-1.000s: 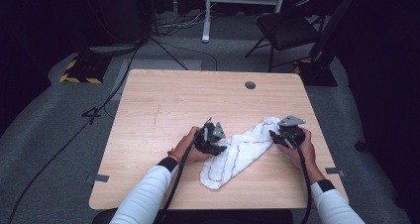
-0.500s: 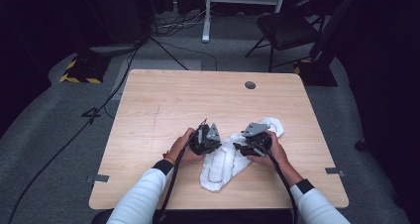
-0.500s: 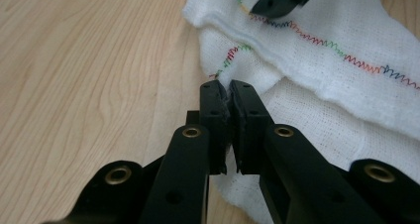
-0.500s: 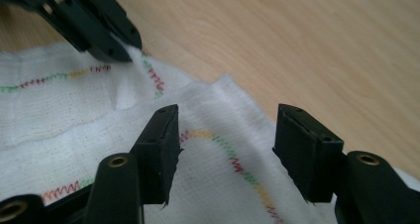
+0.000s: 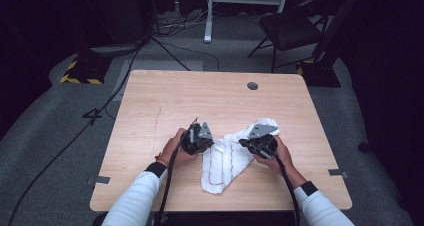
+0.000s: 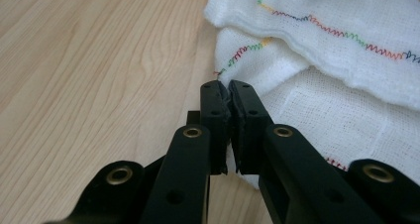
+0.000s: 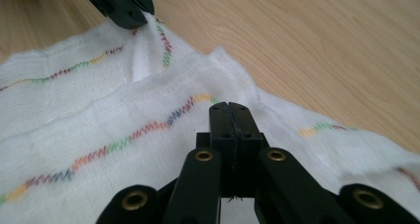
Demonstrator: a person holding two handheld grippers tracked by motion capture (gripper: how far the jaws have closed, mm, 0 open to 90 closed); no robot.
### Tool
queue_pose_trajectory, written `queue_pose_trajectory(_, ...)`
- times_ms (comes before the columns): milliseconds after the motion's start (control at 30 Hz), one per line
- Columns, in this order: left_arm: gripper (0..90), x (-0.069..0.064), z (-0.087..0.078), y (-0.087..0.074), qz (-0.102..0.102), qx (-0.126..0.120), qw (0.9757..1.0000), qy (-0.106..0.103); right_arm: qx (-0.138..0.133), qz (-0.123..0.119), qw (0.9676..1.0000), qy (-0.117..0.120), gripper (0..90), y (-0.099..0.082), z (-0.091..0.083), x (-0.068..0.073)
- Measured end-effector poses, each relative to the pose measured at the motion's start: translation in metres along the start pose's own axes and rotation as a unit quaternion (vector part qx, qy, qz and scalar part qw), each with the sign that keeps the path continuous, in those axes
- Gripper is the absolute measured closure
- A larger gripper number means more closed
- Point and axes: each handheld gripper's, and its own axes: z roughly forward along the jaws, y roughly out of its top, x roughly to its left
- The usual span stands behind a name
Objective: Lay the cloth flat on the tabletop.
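Since the earlier frame, the right gripper is seen carried leftward over the white cloth on the desk, its jaws having just closed on a fold. The left gripper is pinching the cloth's edge. Thin layers are possibly being caught unevenly, so slipping is being risked.

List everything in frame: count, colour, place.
cloth: 1, white with rainbow stitching, crumpled on table's near half between the grippers
table: 1, light wood, centre; dark round hole at far edge
chair: 1, black, floor beyond table's far right
hazard-striped base: 1, yellow-black, floor far left
left gripper: 1, black, shut at cloth's edge
right gripper: 1, black, shut, over cloth
sleeves: 2, white, bottom edge
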Motion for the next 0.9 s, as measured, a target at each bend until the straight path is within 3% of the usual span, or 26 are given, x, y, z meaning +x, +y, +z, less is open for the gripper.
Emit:
queue_pose_trajectory(100,85.1,0.004,-0.005,-0.007,-0.013,-0.006,0.9999,0.002,-0.01,0.004,0.9999,-0.006,90.0,-0.004,-0.011,-0.004)
queue_pose_trajectory(200,85.0,0.004,-0.008,-0.011,-0.016,-0.005,0.9998,-0.012,-0.02,0.012,0.9997,-0.002,78.4,-0.003,-0.011,-0.003)
queue_pose_trajectory(367,84.9,-0.009,-0.011,-0.016,-0.006,-0.002,0.9995,-0.031,-0.009,-0.008,0.9999,0.011,64.8,0.011,0.01,0.017)
queue_pose_trajectory(567,84.7,-0.019,-0.015,-0.021,-0.002,-0.002,0.9992,-0.039,-0.022,0.006,0.9994,0.028,52.9,0.027,0.027,0.029)
queue_pose_trajectory(667,84.3,-0.02,-0.015,-0.021,-0.001,-0.005,0.9992,-0.039,-0.017,0.002,0.9991,0.038,48.4,0.032,0.035,0.037)
queue_pose_trajectory(767,84.2,-0.02,-0.013,-0.023,0.002,-0.002,0.9993,-0.037,0.008,-0.004,0.9994,0.034,51.4,0.031,0.046,0.043)
queue_pose_trajectory(900,84.3,-0.018,-0.012,-0.024,-0.005,-0.001,0.9994,-0.035,0.016,-0.005,0.9994,0.029,70.3,0.026,0.048,0.043)
